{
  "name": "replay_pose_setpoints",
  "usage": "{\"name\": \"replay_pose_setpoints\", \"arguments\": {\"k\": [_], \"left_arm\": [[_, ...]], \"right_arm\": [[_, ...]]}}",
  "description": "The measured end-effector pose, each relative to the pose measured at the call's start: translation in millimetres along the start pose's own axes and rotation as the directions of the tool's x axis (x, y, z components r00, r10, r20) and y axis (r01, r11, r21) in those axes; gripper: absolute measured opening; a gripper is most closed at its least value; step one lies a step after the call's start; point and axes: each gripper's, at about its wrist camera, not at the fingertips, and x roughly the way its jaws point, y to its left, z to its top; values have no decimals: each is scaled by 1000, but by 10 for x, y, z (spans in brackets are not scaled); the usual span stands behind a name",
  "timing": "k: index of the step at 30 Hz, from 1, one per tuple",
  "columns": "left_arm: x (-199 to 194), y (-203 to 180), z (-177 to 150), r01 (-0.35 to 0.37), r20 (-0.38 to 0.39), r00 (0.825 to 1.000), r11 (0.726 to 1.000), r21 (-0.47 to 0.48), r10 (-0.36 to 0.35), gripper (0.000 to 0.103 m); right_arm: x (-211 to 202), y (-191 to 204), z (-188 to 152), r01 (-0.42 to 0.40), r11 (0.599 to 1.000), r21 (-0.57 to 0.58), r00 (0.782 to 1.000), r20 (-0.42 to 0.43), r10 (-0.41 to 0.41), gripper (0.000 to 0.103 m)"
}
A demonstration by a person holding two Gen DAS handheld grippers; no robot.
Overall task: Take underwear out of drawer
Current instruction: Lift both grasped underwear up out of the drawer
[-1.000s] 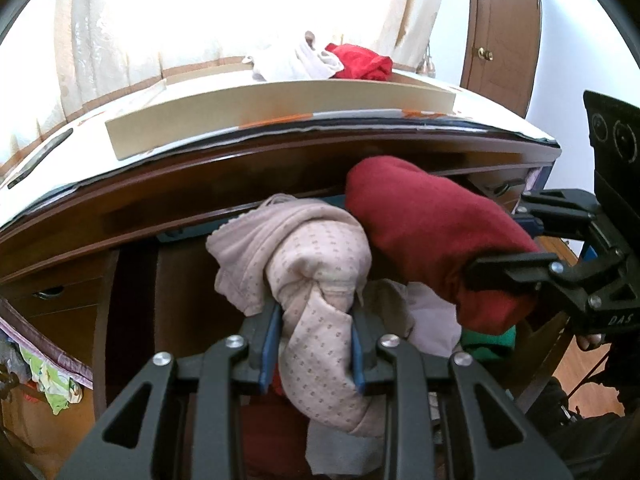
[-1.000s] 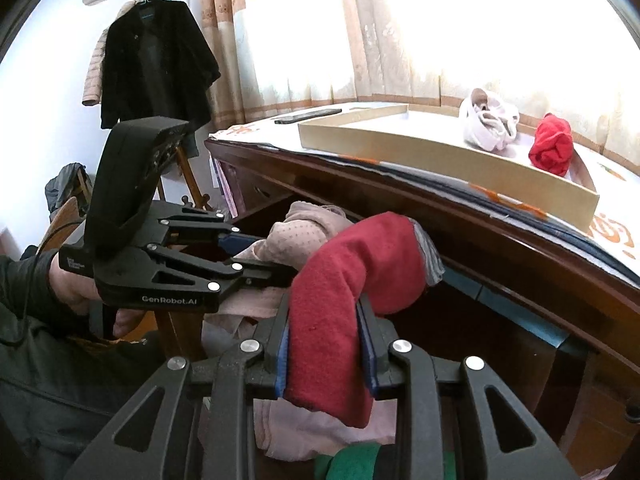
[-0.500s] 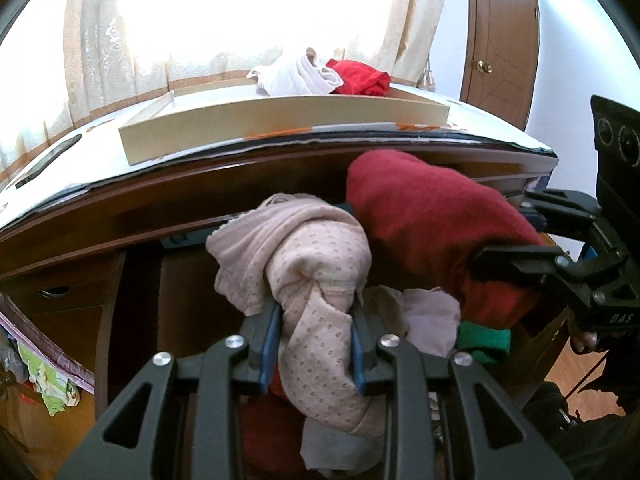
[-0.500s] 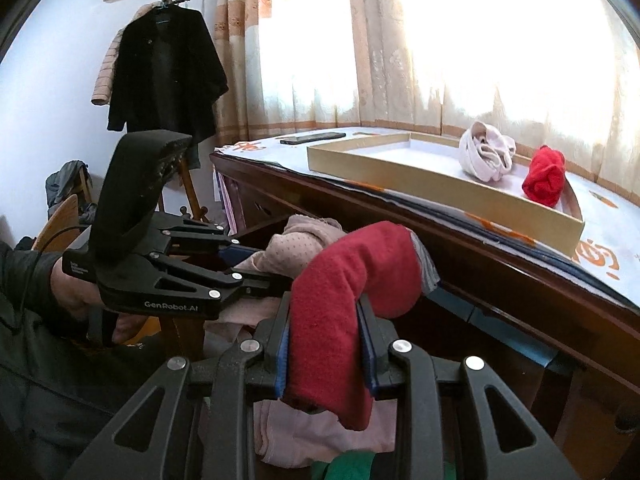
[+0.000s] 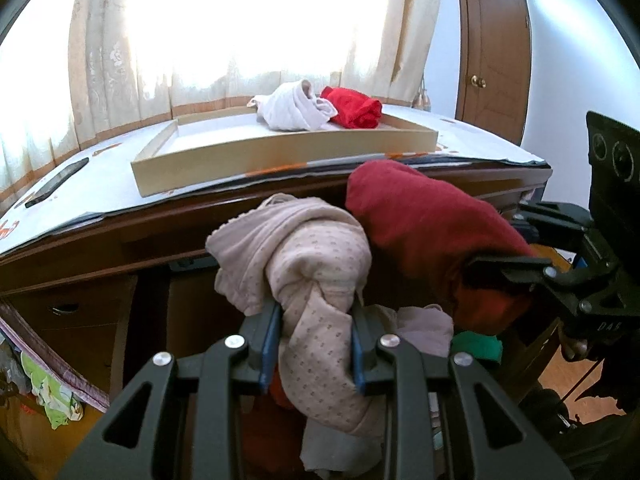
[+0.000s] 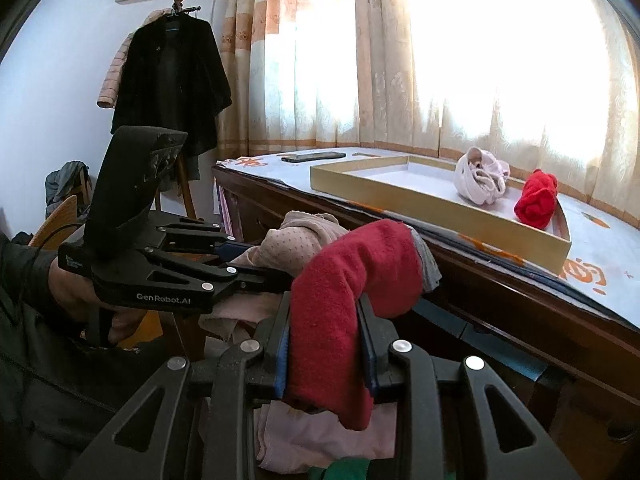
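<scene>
Underwear fills both my grippers above the open drawer (image 5: 152, 320): my left gripper (image 5: 316, 344) pinches a pink dotted piece (image 5: 320, 272), my right gripper (image 6: 326, 344) pinches a dark red piece (image 6: 352, 280). Farther off, a white bundle (image 5: 292, 108) and a bright red bundle (image 5: 356, 108) lie in the tray (image 5: 280, 160) on the desktop.

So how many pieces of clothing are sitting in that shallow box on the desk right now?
2. A white bundle and a red one lie side by side at the far end of the box. Its near wall could hide something flat.
</scene>
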Motion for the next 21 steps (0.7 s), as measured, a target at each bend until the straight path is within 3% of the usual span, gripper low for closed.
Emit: {"name": "replay_pose_setpoints", "arguments": {"k": [21], "left_arm": [[-234,-19,87,-62,106,993,998,15,60,27]], "right_arm": [[-147,103,-35,69,997,-38,994,86,-65,31]]}}
